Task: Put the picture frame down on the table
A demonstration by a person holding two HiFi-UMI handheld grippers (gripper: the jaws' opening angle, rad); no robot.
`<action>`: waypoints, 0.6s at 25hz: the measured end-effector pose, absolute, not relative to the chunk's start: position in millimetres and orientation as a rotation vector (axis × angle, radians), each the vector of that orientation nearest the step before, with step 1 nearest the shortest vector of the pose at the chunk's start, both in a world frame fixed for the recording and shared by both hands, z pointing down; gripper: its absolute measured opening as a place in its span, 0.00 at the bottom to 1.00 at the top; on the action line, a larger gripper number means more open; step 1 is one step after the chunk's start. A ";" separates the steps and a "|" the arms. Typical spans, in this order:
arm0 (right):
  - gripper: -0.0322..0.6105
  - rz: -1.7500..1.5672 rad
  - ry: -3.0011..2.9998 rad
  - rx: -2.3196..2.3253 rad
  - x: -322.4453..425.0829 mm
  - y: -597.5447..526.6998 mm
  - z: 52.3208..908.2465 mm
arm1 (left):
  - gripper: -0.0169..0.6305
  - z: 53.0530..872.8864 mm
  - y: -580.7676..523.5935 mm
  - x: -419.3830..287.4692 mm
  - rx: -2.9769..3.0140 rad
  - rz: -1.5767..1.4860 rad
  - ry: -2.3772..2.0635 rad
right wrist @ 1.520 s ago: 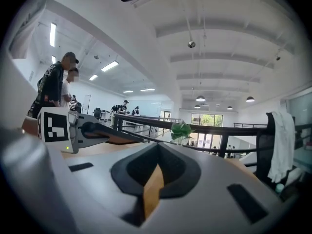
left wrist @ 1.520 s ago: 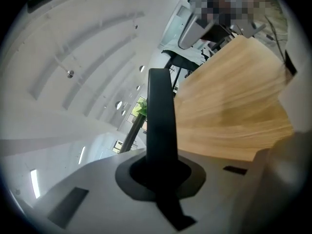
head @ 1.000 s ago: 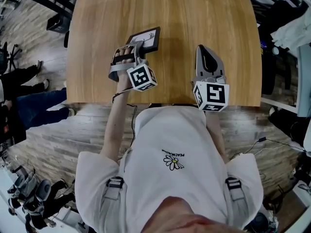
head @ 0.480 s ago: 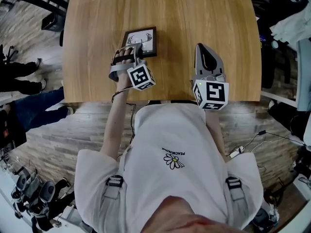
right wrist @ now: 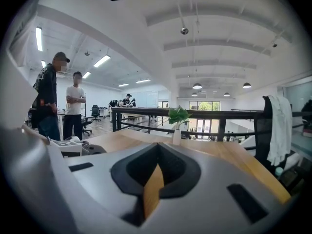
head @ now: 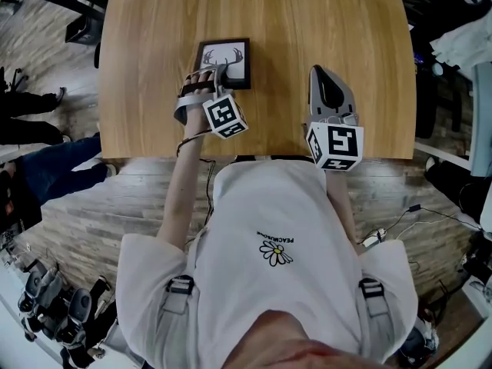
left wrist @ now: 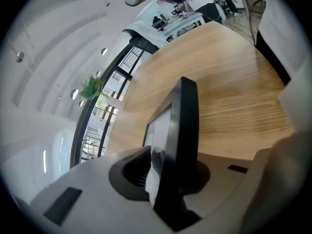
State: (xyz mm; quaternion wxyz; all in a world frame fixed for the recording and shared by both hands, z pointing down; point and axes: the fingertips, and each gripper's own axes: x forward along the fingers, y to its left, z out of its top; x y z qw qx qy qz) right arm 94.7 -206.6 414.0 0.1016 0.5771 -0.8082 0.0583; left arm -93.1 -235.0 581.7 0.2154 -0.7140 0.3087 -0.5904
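Your left gripper (head: 215,74) is clamped on the near edge of the picture frame (head: 225,57). The frame lies face up over the left-centre of the table (head: 323,21); I cannot tell whether it touches the wood. In the left gripper view it stands edge-on between the jaws. Your right gripper (head: 326,79) is well to its right, near the table's front edge, its jaws closed together on nothing.

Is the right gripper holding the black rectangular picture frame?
No, the right gripper is shut empty; the left gripper clamps the picture frame.
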 end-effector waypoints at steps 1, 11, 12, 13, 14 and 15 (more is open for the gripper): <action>0.07 0.174 -2.390 1.698 93.8 -206.8 414.7 | 0.19 583.2 -233.8 -92.7 -1.995 -1.643 0.852; 0.07 0.230 -2.407 1.645 87.7 -206.9 423.9 | 0.47 611.8 -206.9 -86.4 -2.293 -1.781 0.697; 0.07 0.239 -2.407 1.644 87.8 -206.5 425.4 | 0.48 614.5 -205.1 -86.6 -2.286 -1.795 0.672; 0.07 0.246 -2.406 1.644 87.9 -206.0 426.5 | 0.49 617.0 -203.6 -86.6 -2.282 -1.801 0.653; 0.07 0.251 -2.406 1.644 88.1 -205.5 427.2 | 0.49 619.3 -202.1 -86.4 -2.286 -1.803 0.636; 0.07 0.254 -2.407 1.643 88.0 -205.2 427.5 | 0.50 621.4 -200.5 -86.0 -2.295 -1.802 0.620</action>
